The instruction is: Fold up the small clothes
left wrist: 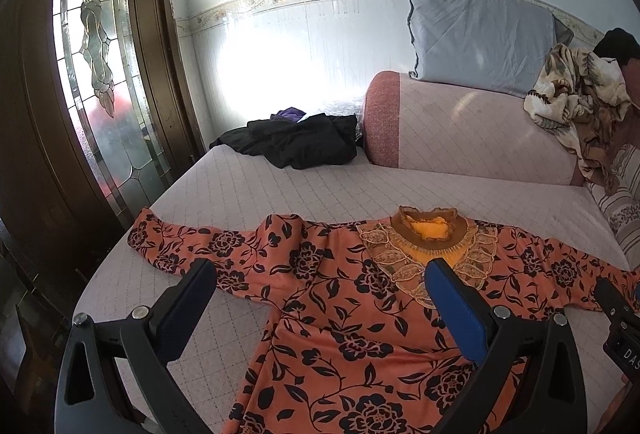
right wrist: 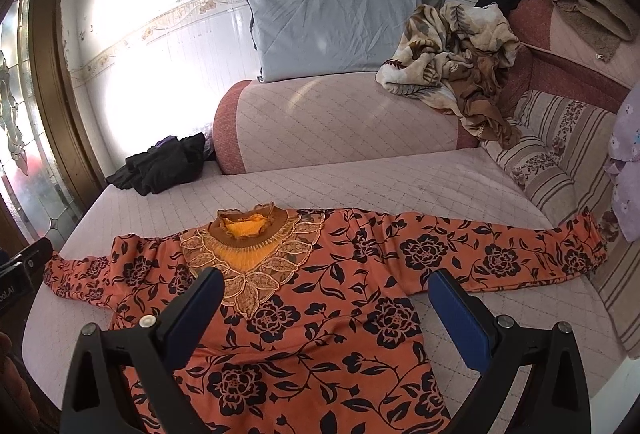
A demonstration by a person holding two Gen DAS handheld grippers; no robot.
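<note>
An orange long-sleeved top (left wrist: 340,298) (right wrist: 332,290) with a black flower print lies flat, face up, on the pink quilted sofa seat (left wrist: 280,190) (right wrist: 380,178). Both sleeves are spread out sideways. Its embroidered collar (left wrist: 428,230) (right wrist: 248,230) points toward the backrest. My left gripper (left wrist: 320,274) hovers open above the top's left shoulder, holding nothing. My right gripper (right wrist: 326,284) hovers open above the chest and right shoulder, also holding nothing. The right gripper's body shows at the right edge of the left wrist view, and the left gripper's body at the left edge of the right wrist view.
A heap of black clothes (left wrist: 296,142) (right wrist: 160,166) lies at the seat's far left. A grey cushion (left wrist: 480,34) (right wrist: 332,26) and a crumpled floral blanket (left wrist: 576,98) (right wrist: 452,54) rest on the backrest (left wrist: 460,130). A striped cushion (right wrist: 560,162) lies at right. A glass-panelled door (left wrist: 92,54) stands left.
</note>
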